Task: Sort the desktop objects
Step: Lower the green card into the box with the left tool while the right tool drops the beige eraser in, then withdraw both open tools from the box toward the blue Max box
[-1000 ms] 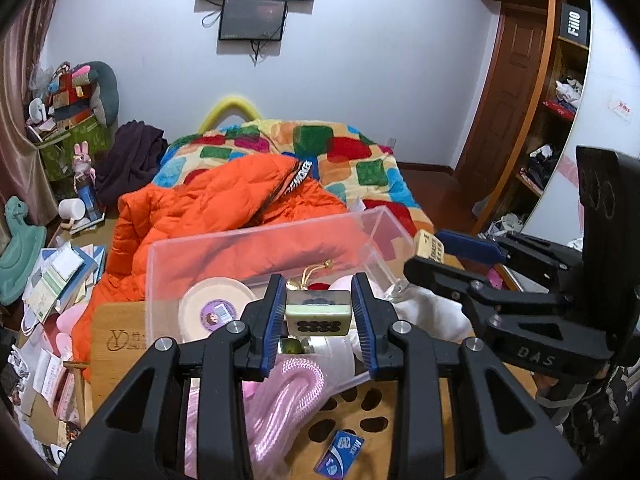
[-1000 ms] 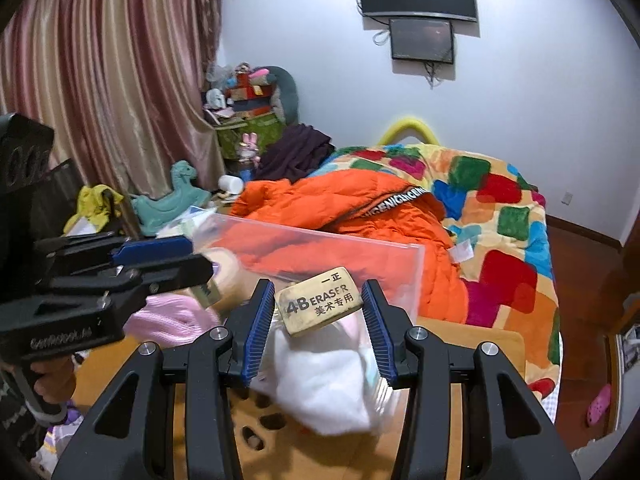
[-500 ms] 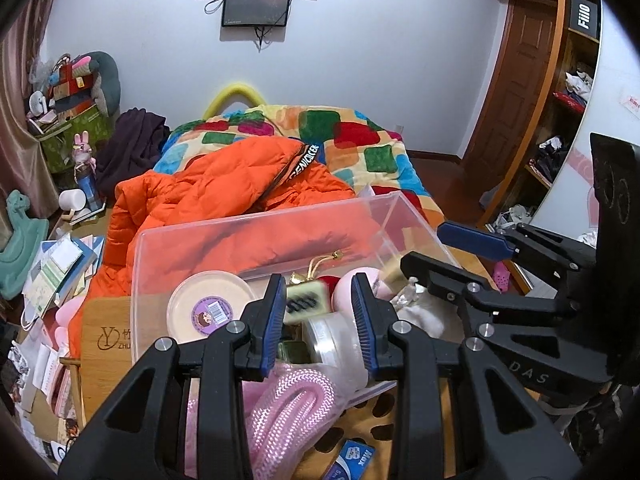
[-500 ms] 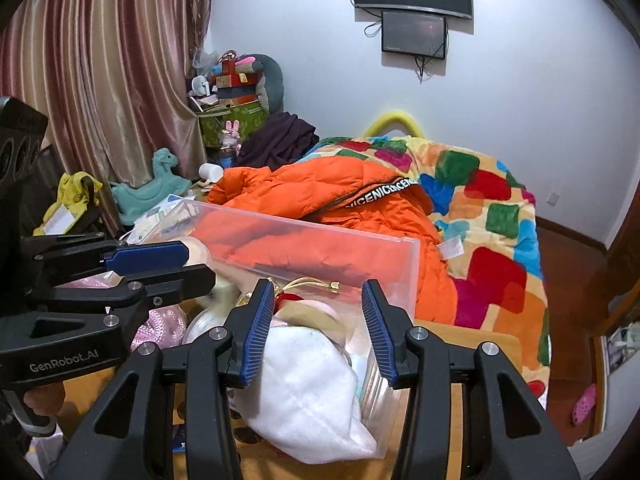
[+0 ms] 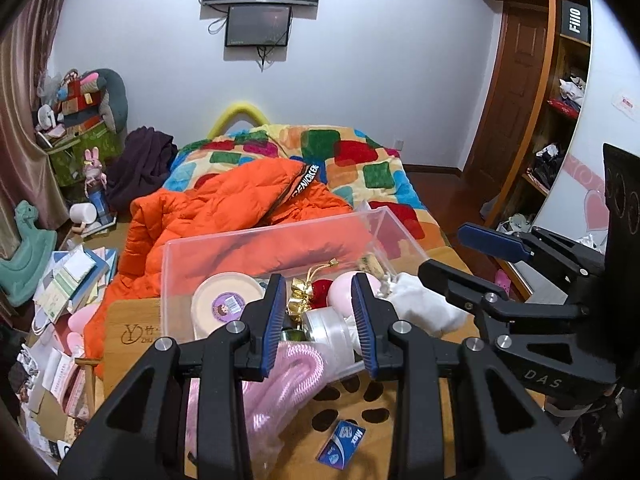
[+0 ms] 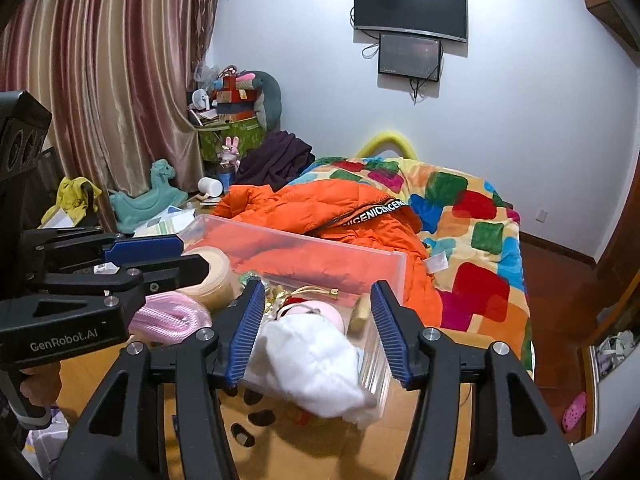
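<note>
**Both grippers empty above the clear bin**

The left gripper (image 5: 318, 322) points down at a slant over the near edge of the bin (image 5: 280, 236), which sits on a wooden table (image 5: 132, 324) beside the bed (image 5: 360, 160). Its jaws stand a narrow gap apart with nothing clamped between them; the bin's contents show through the gap. The right gripper (image 6: 320, 332) hangs at a similar downward slant over the bin's right end. Its jaws are opening, and nothing is pinched between them; a white cloth (image 6: 312, 364) lies below, draped over the bin's near wall.

In the bin lie a round tin (image 5: 224, 300), a gold ornament (image 5: 298, 296), a pink ball (image 5: 344, 290), a tape roll (image 5: 326, 328) and an eraser (image 6: 360, 314) against the right wall. A pink rope (image 5: 280, 376) spills over the near edge. A blue card (image 5: 340, 444) lies on the table in front. From the right wrist view, a hand (image 6: 34, 390) grips the left gripper's handle.
</note>
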### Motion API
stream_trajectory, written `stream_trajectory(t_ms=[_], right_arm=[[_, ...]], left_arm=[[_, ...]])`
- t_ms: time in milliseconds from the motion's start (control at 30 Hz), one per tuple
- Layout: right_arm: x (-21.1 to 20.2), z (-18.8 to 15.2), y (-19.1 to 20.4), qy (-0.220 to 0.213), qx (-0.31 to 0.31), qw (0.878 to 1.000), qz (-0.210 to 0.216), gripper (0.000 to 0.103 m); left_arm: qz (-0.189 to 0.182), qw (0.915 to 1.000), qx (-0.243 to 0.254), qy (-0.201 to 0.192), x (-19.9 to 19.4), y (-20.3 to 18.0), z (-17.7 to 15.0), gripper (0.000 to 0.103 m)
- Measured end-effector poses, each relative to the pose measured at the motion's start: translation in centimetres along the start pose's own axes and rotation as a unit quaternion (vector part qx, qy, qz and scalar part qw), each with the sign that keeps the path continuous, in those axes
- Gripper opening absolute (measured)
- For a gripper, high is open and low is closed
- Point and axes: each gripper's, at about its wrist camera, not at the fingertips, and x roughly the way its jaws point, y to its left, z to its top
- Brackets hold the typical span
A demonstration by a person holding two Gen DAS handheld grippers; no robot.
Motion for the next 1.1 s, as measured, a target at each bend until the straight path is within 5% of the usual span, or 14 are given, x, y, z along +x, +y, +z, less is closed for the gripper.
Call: stream_trajectory(t_ms=[767,1100], right_arm=[[-5.8,-5.0,1.6,-0.006,0.027,1.000,0.005,0.054],[-4.8,-8.0,1.3,0.017,0.035,0.999,-0.008,0.054]], left_arm=[[0.010,0.9992,0.034,0.019,-4.0,-2.8,-7.2,0.034],[0.003,0.9965,0.033,0.077,-0.7,-3.3,-11.6,0.035]])
